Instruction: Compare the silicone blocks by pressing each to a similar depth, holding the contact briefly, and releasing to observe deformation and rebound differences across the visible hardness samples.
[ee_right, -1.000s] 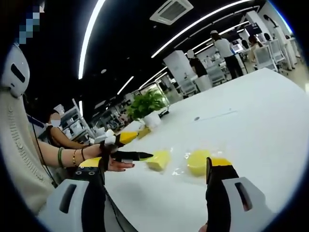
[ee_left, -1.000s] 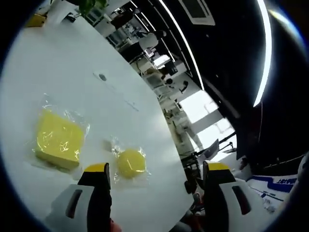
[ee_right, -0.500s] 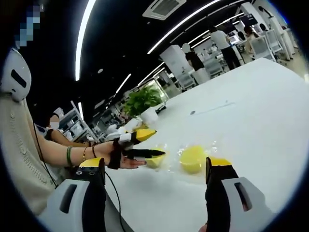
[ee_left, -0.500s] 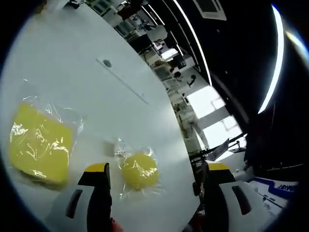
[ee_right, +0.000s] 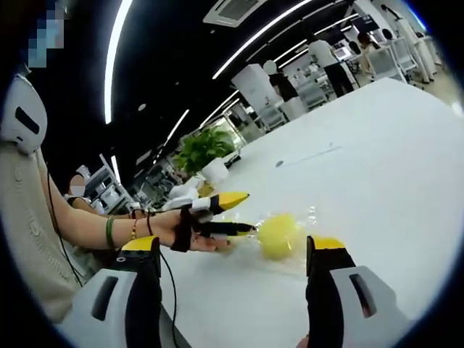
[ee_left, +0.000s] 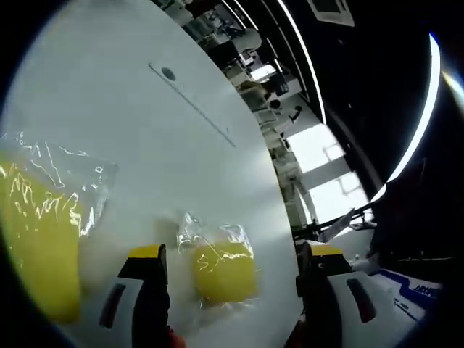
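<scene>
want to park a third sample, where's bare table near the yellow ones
Bare white table stretches beyond both bagged pieces, up to the grey dot. It is crowded close in: the round block sits between the left tool jaws, the square block beside it.

Open-plan office or lab hall. Dark ceiling with long light strips (ee_right: 246, 43) and an air vent (ee_right: 235, 10) at top; large white table (ee_right: 377, 167); potted plant (ee_right: 201, 151) at centre left; desks and standing people (ee_right: 322, 61) at upper right.
</scene>
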A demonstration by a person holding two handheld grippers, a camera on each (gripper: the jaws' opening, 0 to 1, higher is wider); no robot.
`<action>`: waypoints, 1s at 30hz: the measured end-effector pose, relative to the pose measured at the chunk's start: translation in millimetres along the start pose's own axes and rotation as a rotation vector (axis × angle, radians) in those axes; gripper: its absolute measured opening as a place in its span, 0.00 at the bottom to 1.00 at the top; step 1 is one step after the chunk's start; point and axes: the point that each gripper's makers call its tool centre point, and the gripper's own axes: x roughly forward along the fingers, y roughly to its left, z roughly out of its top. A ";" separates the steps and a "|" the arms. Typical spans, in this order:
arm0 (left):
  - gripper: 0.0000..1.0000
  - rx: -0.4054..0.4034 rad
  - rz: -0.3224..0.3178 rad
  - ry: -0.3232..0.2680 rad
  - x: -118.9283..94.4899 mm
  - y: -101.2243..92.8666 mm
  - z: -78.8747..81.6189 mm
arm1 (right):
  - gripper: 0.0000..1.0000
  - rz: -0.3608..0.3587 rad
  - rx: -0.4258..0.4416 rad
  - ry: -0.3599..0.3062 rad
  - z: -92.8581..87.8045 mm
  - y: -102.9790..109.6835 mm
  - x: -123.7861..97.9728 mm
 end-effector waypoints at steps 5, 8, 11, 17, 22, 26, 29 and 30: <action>0.72 -0.014 0.000 0.001 7.3 3.8 1.4 | 0.76 -0.005 0.005 -0.006 2.1 -3.2 1.4; 0.69 -0.017 -0.009 -0.009 12.5 3.7 4.3 | 0.75 -0.006 0.008 -0.003 1.9 -6.1 1.7; 0.66 -0.020 -0.015 -0.014 18.5 2.1 5.2 | 0.75 -0.012 0.010 0.000 1.2 -10.1 1.6; 0.54 -0.014 0.014 -0.005 27.4 5.2 3.0 | 0.74 -0.017 0.019 -0.007 3.2 -15.4 1.7; 0.35 -0.022 0.079 0.001 32.3 16.5 2.5 | 0.73 -0.016 0.020 -0.009 2.2 -17.9 2.1; 0.19 -0.002 0.152 0.047 35.2 28.9 -7.0 | 0.72 -0.015 0.026 -0.011 0.9 -19.8 1.3; 0.16 -0.072 0.119 0.042 39.7 24.3 -7.3 | 0.72 -0.018 0.026 -0.010 0.3 -21.4 -0.7; 0.12 -0.070 0.117 0.045 40.4 25.5 -7.1 | 0.71 -0.020 0.027 -0.011 0.5 -22.5 -1.7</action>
